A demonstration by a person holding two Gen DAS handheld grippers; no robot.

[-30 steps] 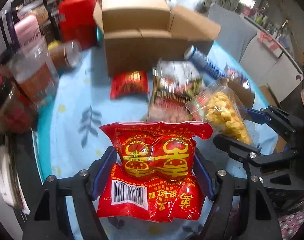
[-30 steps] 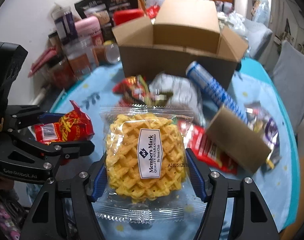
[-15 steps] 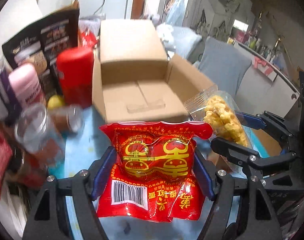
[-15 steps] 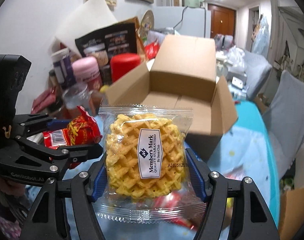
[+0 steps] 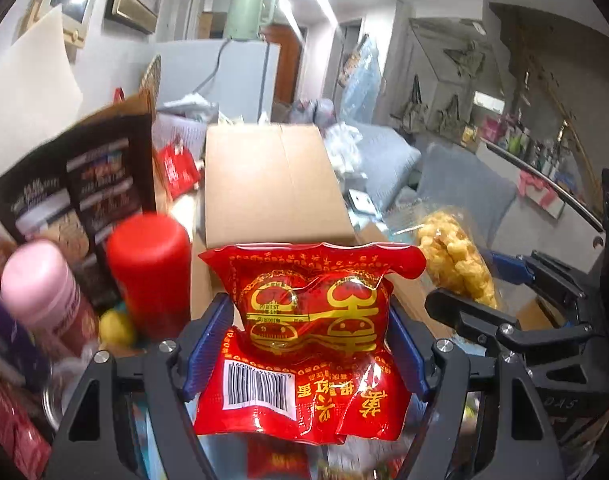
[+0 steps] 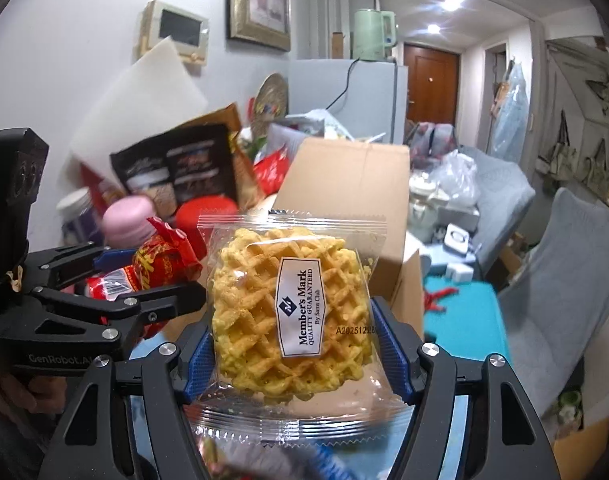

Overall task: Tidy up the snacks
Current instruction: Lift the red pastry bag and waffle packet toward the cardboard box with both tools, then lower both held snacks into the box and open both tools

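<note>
My left gripper [image 5: 308,344] is shut on a red snack packet [image 5: 310,336] with gold print and a barcode, held up in front of the open cardboard box [image 5: 272,184]. My right gripper [image 6: 294,340] is shut on a clear-wrapped yellow waffle snack [image 6: 288,312], just right of the left one. Each view shows the other gripper: the waffle snack [image 5: 452,256] at the right of the left wrist view, the red packet [image 6: 160,264] at the left of the right wrist view. The box [image 6: 356,184] stands behind both packets, its inside hidden by them.
Left of the box stand a red-lidded jar [image 5: 148,268], a pink-lidded jar [image 5: 40,280] and a dark snack bag [image 5: 84,184]. The blue tablecloth [image 6: 460,320] shows right of the box. Grey chairs [image 6: 576,280] stand at the right. A fridge with a kettle [image 6: 374,36] is behind.
Both grippers have risen and advanced toward the box while tilting up, each still holding its packet. The loose snacks on the table have dropped out of sight below.
</note>
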